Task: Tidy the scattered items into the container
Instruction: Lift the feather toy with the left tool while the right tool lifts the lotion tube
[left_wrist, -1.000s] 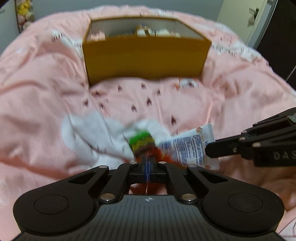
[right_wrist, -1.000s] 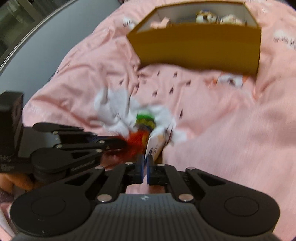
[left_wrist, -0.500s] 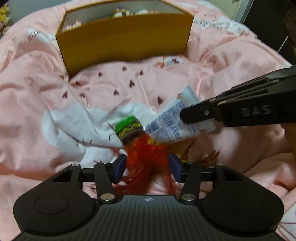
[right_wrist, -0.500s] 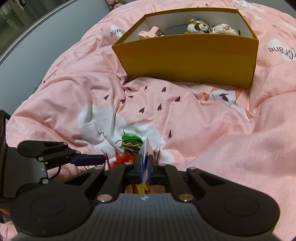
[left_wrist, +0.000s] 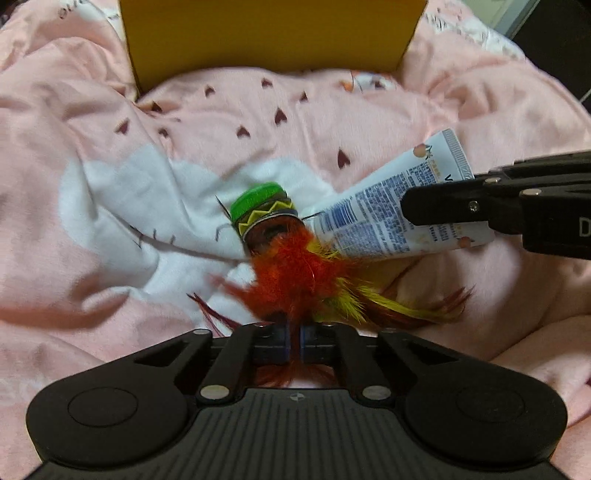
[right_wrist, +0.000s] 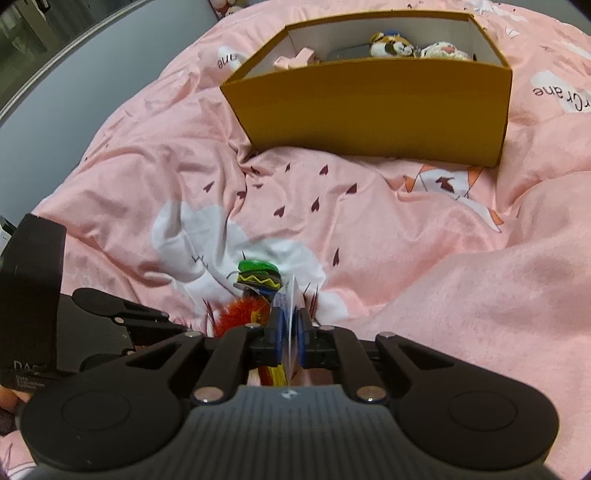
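A feather shuttlecock (left_wrist: 266, 218) with a green cap and red and yellow feathers lies on the pink bedcover. My left gripper (left_wrist: 293, 332) is shut on its red feathers, low over the cover. Beside it lies a white tube (left_wrist: 380, 218) with blue print. My right gripper (left_wrist: 406, 210) comes in from the right and is shut on the tube's flat end. In the right wrist view the tube (right_wrist: 291, 295) shows edge-on between the pads of the right gripper (right_wrist: 290, 321), with the shuttlecock (right_wrist: 258, 275) just to its left and the left gripper (right_wrist: 166, 319) lower left.
An open yellow cardboard box (right_wrist: 369, 107) stands farther back on the bed, holding plush toys (right_wrist: 391, 46) and other items. The rumpled pink bedcover (right_wrist: 443, 258) lies between it and the grippers. A grey floor (right_wrist: 74, 92) runs along the bed's left edge.
My left gripper opened around the red feathers, sank toward the cover and closed on them. The box slid toward the top of its view. The right gripper stayed shut on the tube.
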